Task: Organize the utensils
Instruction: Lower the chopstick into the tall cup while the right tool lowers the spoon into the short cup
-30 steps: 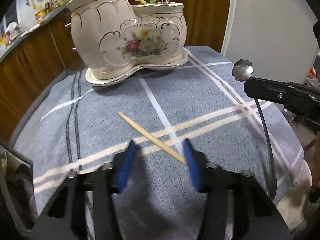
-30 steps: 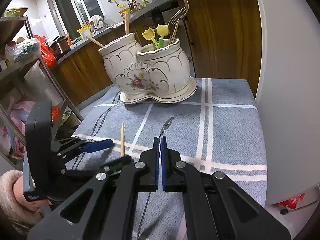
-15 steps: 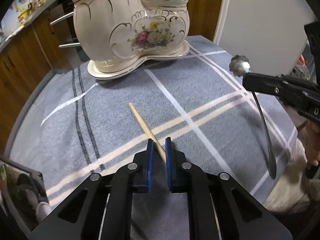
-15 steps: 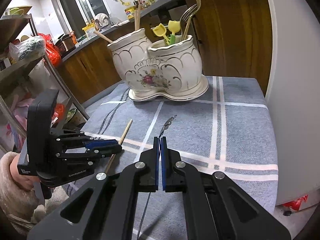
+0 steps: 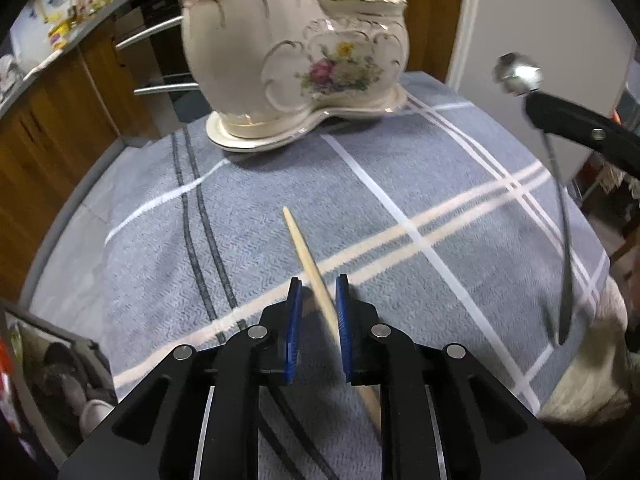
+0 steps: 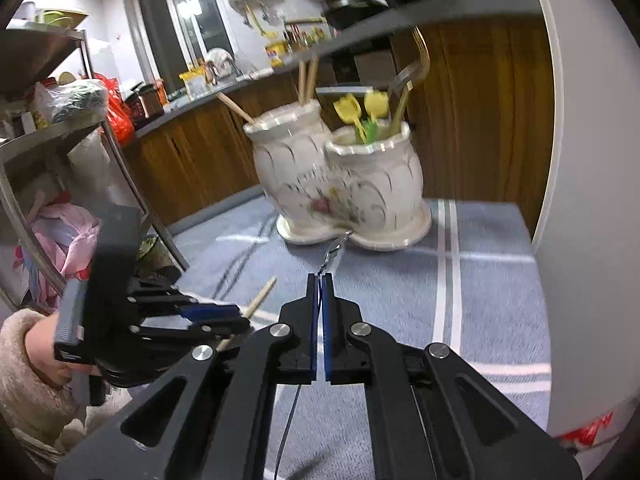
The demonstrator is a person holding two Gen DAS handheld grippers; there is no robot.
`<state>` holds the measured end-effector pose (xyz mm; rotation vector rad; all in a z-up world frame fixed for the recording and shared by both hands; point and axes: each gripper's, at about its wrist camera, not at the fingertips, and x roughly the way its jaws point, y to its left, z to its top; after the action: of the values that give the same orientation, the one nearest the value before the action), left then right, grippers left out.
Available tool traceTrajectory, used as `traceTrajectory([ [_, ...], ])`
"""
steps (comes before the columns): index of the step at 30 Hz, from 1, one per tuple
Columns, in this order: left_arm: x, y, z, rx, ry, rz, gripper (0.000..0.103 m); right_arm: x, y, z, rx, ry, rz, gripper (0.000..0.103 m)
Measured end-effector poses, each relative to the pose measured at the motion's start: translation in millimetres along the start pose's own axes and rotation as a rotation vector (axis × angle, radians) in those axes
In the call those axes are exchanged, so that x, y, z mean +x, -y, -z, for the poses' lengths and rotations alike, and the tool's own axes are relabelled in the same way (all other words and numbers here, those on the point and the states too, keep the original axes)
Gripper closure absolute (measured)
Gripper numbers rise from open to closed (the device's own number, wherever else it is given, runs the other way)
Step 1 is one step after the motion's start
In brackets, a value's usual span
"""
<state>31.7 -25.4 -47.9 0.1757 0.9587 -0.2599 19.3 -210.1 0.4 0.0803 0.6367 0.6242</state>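
Chopstick (image 5: 308, 258) held at its thick end in the left gripper (image 5: 317, 300), thin tip pointing forward toward the ceramic holder (image 5: 296, 60); in the right wrist view the stick angles up clear of the cloth, so it reads as lifted rather than lying flat. Blue pads are narrowed around the shaft with a small gap showing on the left side; pinch looks light. Right gripper (image 6: 320, 292) is pressed together on a thin metal utensil (image 6: 335, 250), decorative handle end forward, blade or bowl hidden below the camera; type cannot be told. Same utensil shows in the left wrist view as a long dark strip hanging under the right gripper. Step in hand, by judgement: both pieces picked up, transport to the holder underway. Holder is a two-compartment floral piece on its own saucer; the taller compartment already carries wooden chopsticks (image 6: 306, 80), the lower one carries yellow plastic pieces and forks. Next move likely calls for raising the chopstick tip above the taller rim and tilting it down into that compartment; the metal utensil presumably goes to the lower one. Risk: stick rotating in a loose pinch. Tabletop (image 5: 400, 200) is covered by a grey-blue cloth with white and dark stripes. Room: kitchen, wooden cabinets, cluttered counter, metal rack (image 6: 80, 128) on the left, window at back.
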Motion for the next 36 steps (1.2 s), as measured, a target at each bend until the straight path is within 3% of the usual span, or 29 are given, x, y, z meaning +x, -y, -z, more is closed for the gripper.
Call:
traceTrajectory([
  [1,0.3,-0.9,1.2,-0.004,0.009,-0.003,0.093,-4.5,-2.3,-1.7,-0.01,0.025,0.006,0.101],
  [10,-25.2,-7.8,2.1,-0.007,0.234,0.002,0.096,-23.1,-8.7,-14.0,-0.032,0.167,0.048,0.101],
  [13,-44.3,-11.6,-1.9,-0.018,0.3,0.047,0.096,-23.0,-8.8,-21.8,-0.032,0.188,0.057,0.101],
  [19,-90.5,-21.6,-31.9,-0.034,0.47,0.102,0.096,-25.7,-13.6,-59.2,-0.065,0.29,0.076,0.101],
  [23,-112.1,-30.0,-76.1,-0.049,0.6,0.096,0.096,-17.6,-9.0,-91.5,-0.057,0.355,0.105,0.101],
  [29,-115.4,-38.4,-122.7,-0.085,0.641,0.102,0.097,-0.2,6.5,-127.0,0.002,0.399,0.16,0.101],
  [36,-114.5,-41.4,-124.0,-0.085,0.65,0.101,0.097,5.9,17.7,-126.9,0.014,0.404,0.175,0.101],
])
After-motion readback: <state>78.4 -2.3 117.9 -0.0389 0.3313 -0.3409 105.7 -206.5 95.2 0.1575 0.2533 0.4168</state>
